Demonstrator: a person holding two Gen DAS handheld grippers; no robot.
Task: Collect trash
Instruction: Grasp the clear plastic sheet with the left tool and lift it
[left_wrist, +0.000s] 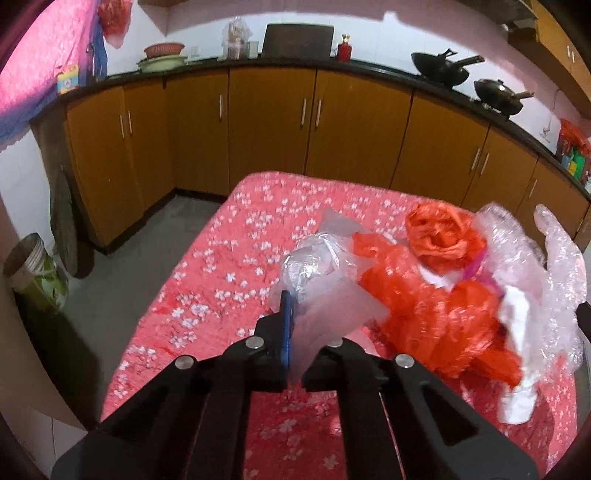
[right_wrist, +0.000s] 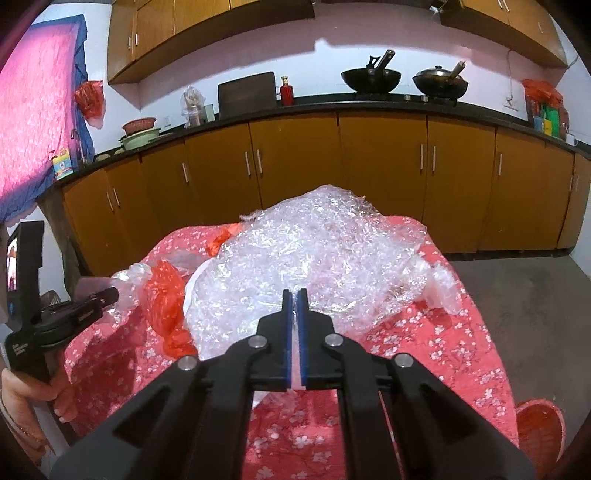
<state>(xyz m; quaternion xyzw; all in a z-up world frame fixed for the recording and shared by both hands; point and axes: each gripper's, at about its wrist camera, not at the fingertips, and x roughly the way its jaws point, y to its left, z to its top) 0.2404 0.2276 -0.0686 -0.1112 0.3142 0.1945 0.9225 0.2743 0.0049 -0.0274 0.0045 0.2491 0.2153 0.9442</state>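
- Left wrist view: the left gripper (left_wrist: 295, 306) is clenched on a clear plastic bag (left_wrist: 325, 288). The thin sheet is pinched between its blue pads and sticks up in front of the camera.
- The clear bag lies at the near edge of a heap of trash on the table (left_wrist: 229, 258), which has a pink cloth with white flowers.
- Just beside it is a crumpled red plastic bag (left_wrist: 436, 314). Its open mouth (left_wrist: 443, 236) faces up — what is inside cannot be made out.
- A white scrap (left_wrist: 517, 373) and bubble wrap (left_wrist: 554, 280) lie on the right of the heap, touching the red bag.
- On the floor at the left stands a bucket (left_wrist: 33, 266); its inside is too dark to tell.
- On the counter sit stacked bowls (left_wrist: 162, 55) and two black woks (left_wrist: 443, 68).
- Right wrist view: the right gripper (right_wrist: 294, 299) is clenched on the near edge of the bubble wrap (right_wrist: 325, 251) — a thin bit of film shows between the pads.
- The bubble wrap covers most of the heap. The red bag (right_wrist: 164, 295) peeks out at its left.
- Far left, a hand (right_wrist: 33, 395) holds the left gripper (right_wrist: 110, 294) at the clear bag.
- A red basket (right_wrist: 541, 432) sits low at the right, past the table edge; no contents show in it.
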